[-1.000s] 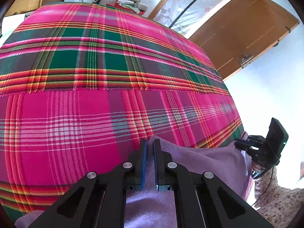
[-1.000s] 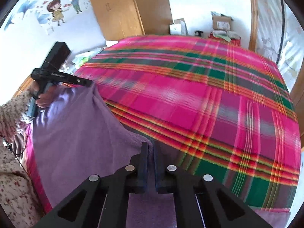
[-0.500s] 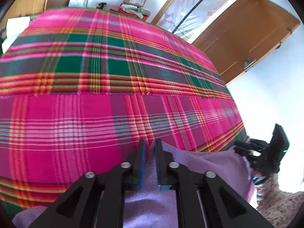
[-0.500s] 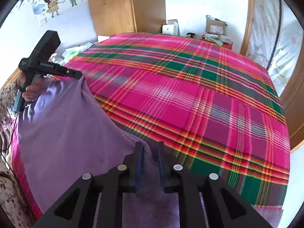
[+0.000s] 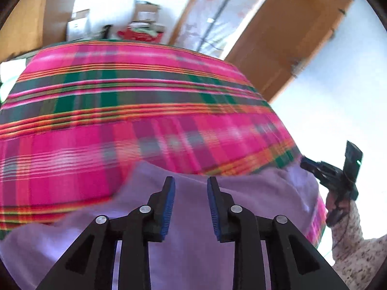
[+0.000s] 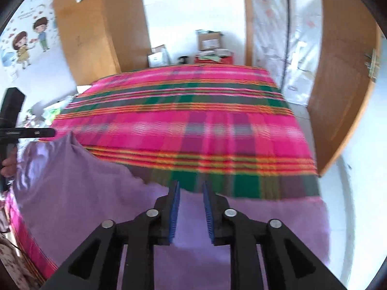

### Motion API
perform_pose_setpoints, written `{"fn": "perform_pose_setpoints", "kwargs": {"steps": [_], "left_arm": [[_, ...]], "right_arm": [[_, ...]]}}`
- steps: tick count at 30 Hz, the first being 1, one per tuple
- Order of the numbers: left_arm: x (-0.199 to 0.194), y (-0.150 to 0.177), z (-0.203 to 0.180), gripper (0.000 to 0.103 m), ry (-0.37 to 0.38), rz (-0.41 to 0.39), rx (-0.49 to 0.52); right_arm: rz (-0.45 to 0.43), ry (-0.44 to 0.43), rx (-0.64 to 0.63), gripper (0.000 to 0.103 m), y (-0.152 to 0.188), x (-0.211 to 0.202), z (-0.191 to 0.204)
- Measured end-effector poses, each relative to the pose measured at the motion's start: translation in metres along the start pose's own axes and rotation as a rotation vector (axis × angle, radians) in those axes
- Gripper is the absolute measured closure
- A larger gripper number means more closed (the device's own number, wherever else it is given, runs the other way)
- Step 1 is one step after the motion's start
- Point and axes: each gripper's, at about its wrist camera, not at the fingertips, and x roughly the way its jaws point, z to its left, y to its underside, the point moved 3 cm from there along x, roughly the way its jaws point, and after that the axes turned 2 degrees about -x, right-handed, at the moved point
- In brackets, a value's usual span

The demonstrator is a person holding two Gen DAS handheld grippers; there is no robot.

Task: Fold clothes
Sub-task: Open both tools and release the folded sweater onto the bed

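Both claws were pinching the purple cloth [image 5: 254, 193] a moment ago; now the left claw [image 5: 189, 205] and right claw [image 6: 191, 211] are standing apart, letting go. The cloth is lying on the near edge of the plaid bed [image 6: 193, 130]. Best lifting away slowly, so the fold is staying flat.

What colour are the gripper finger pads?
Blue pads, clearest in the right wrist view.

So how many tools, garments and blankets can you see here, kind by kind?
Tools: 2, left tool and right tool, both open.
Garments: 1, lilac cloth.
Blankets: 1, plaid blanket.
Total: 4.
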Motion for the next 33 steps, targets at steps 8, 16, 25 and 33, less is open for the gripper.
{"fn": "perform_pose_setpoints", "kwargs": {"steps": [8,16,25,33], "left_arm": [[0.04,0.018,-0.051,0.073,0.071,0.107,0.076],[0.062,0.025,-0.053,0.073,0.076,0.14,0.028],[0.071,0.029,-0.053,0.073,0.061,0.134,0.01],[0.072,0.029,-0.053,0.073,0.059,0.124,-0.001]], "right_arm": [[-0.017,0.157,0.217,0.058,0.025,-0.006,-0.075],[-0.005,0.217,0.321,0.054,0.028,0.01,-0.112],[0.045,0.299,0.189,0.083,0.018,0.026,-0.097],[0.019,0.377,0.204,0.1,0.018,0.018,-0.096]]}}
